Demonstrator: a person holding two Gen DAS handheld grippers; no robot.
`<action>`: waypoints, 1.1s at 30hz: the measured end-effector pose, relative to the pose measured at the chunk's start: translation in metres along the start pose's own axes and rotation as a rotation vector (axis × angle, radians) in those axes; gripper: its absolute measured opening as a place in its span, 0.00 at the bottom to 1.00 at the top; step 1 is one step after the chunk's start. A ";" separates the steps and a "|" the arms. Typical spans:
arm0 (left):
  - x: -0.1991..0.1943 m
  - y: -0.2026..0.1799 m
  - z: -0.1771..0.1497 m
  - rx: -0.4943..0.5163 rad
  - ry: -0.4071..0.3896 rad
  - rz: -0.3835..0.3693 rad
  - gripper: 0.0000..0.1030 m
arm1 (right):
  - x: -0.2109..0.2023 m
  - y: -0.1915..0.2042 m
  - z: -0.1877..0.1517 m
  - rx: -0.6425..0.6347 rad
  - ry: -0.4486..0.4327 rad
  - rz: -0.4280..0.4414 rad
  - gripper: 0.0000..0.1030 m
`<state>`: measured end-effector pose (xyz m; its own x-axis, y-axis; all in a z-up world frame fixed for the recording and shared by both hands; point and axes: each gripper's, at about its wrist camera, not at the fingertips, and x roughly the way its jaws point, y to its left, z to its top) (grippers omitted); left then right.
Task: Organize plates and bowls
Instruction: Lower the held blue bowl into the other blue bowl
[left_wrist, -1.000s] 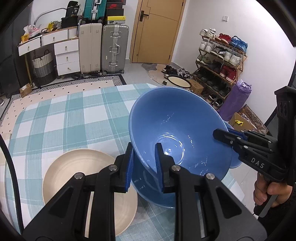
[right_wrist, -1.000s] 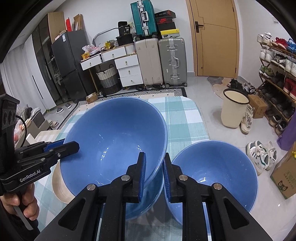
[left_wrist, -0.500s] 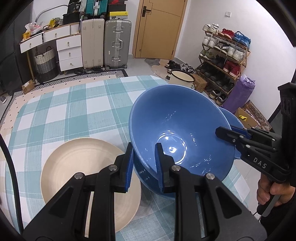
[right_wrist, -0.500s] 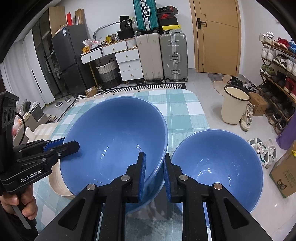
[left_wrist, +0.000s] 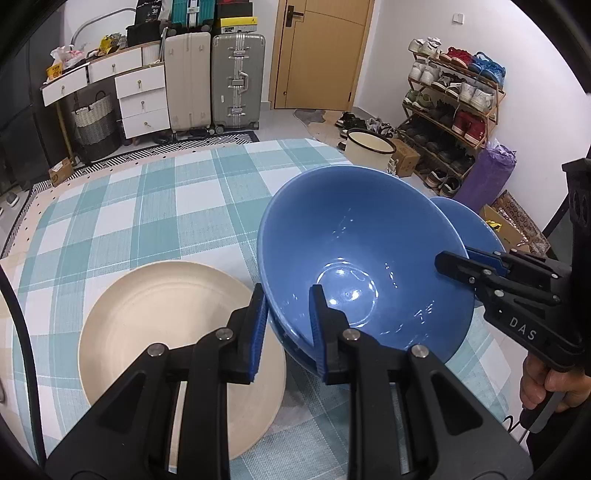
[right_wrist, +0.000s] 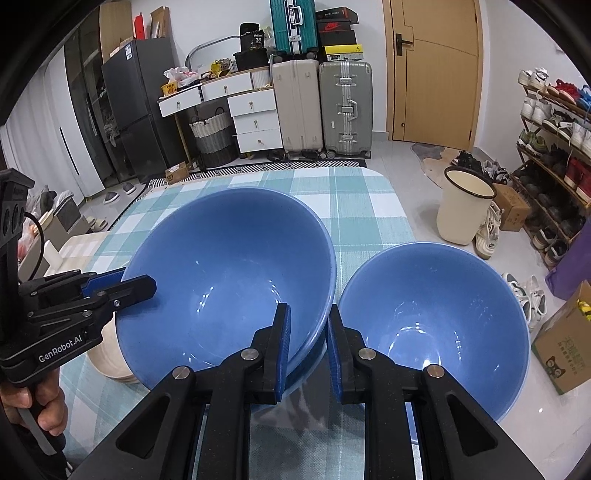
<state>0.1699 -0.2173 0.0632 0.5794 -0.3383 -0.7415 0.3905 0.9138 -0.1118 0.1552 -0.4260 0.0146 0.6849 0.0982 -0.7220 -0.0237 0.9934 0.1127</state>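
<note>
A large blue bowl (left_wrist: 354, 236) (right_wrist: 229, 258) hangs low over the checked table (left_wrist: 147, 206), held from two sides. My left gripper (left_wrist: 287, 325) (right_wrist: 144, 286) is shut on its near-left rim. On the opposite rim my right gripper (right_wrist: 308, 343) (left_wrist: 448, 263) is shut too. Under the held bowl the rim of a second blue bowl (left_wrist: 291, 349) peeks out, nearly nested with it. A third blue bowl (right_wrist: 436, 325) (left_wrist: 469, 225) stands to the right, near the table edge. To the left lies a cream plate (left_wrist: 166, 325) (right_wrist: 107, 354).
The table's right edge runs close beside the bowls. Past it on the floor stand a cream bin (right_wrist: 465, 206), a cardboard box (right_wrist: 565, 343) and a shoe rack (left_wrist: 454, 103). Suitcases (left_wrist: 236, 81) and drawers line the far wall.
Both grippers have sunk with the large blue bowl, which now sits deeper over the bowl beneath it. Neither grip has changed.
</note>
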 end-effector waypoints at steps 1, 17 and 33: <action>0.001 0.001 -0.002 0.000 0.001 0.001 0.18 | 0.001 0.000 0.001 -0.001 0.001 -0.001 0.18; 0.022 0.001 -0.010 0.027 0.028 0.024 0.18 | 0.010 0.000 -0.006 -0.006 0.021 -0.015 0.20; 0.035 0.009 -0.014 0.023 0.055 0.024 0.18 | 0.011 -0.002 -0.014 -0.021 0.018 -0.035 0.24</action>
<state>0.1836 -0.2177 0.0265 0.5492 -0.3031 -0.7788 0.3939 0.9158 -0.0786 0.1532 -0.4260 -0.0031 0.6724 0.0646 -0.7374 -0.0153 0.9972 0.0734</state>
